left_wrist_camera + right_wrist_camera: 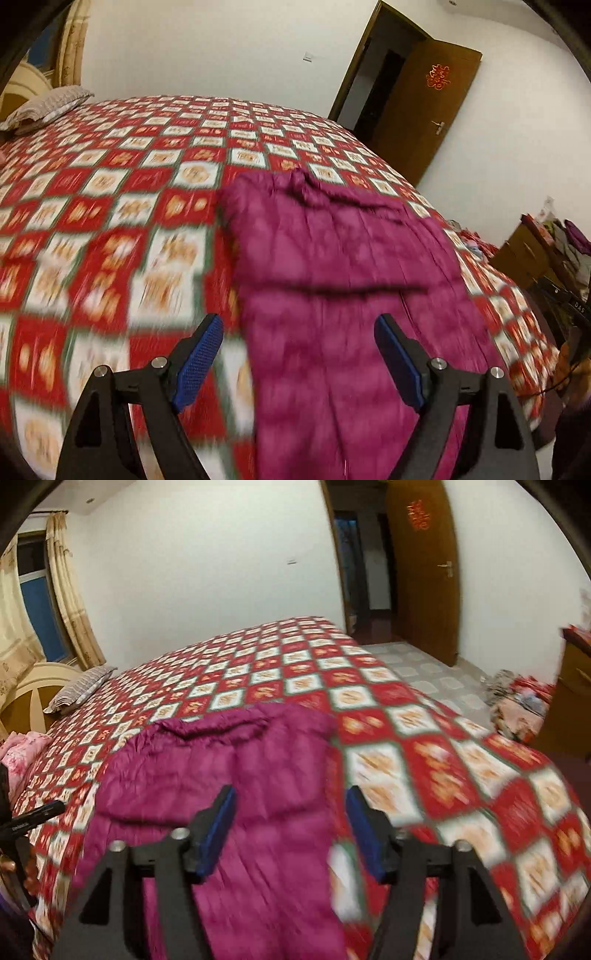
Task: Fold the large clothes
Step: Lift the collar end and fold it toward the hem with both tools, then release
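A magenta padded garment (332, 266) lies partly folded on the red checked bedspread (110, 206), long axis running away from me. My left gripper (299, 328) is open and empty, above the garment's near left edge. In the right wrist view the garment (221, 760) lies left of centre on the bedspread (443, 760). My right gripper (290, 801) is open and empty, above the garment's near right edge. Both views are blurred by motion.
A grey pillow (44, 107) and headboard (33, 694) are at the far left. A pink cloth (18, 749) lies at the bed's left. An open brown door (424, 110) is behind. Cluttered furniture (546, 251) and a pile on the floor (517, 705) stand right.
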A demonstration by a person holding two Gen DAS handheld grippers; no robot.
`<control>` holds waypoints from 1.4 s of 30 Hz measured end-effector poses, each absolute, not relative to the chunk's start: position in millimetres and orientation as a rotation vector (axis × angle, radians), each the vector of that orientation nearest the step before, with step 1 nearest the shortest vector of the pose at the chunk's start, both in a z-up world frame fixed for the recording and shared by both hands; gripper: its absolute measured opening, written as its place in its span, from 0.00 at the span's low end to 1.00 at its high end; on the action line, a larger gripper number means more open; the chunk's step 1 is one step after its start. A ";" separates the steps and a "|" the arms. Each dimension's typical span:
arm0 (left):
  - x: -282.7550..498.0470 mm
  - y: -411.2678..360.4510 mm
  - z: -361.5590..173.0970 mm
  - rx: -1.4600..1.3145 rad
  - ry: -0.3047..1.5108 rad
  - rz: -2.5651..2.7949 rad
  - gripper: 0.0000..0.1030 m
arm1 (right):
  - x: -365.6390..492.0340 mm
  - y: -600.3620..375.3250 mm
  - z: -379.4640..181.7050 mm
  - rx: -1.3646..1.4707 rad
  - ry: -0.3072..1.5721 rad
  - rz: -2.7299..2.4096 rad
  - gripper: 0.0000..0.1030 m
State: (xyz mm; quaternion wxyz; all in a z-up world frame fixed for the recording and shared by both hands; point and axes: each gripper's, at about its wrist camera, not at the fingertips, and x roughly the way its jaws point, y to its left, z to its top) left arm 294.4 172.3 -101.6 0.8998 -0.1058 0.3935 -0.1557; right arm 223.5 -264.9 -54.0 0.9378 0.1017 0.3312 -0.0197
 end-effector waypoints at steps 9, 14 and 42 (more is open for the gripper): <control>207.4 172.4 -150.6 -0.183 0.916 -0.266 0.82 | 148.7 -271.2 -118.5 0.247 0.852 -0.094 0.85; 184.9 170.1 -181.4 -0.210 0.997 -0.278 0.82 | 142.5 -264.0 -159.5 0.260 0.941 -0.069 0.85; 154.6 154.8 -189.2 -0.358 0.974 -0.430 0.09 | 130.2 -225.5 -188.5 0.228 1.004 0.112 0.14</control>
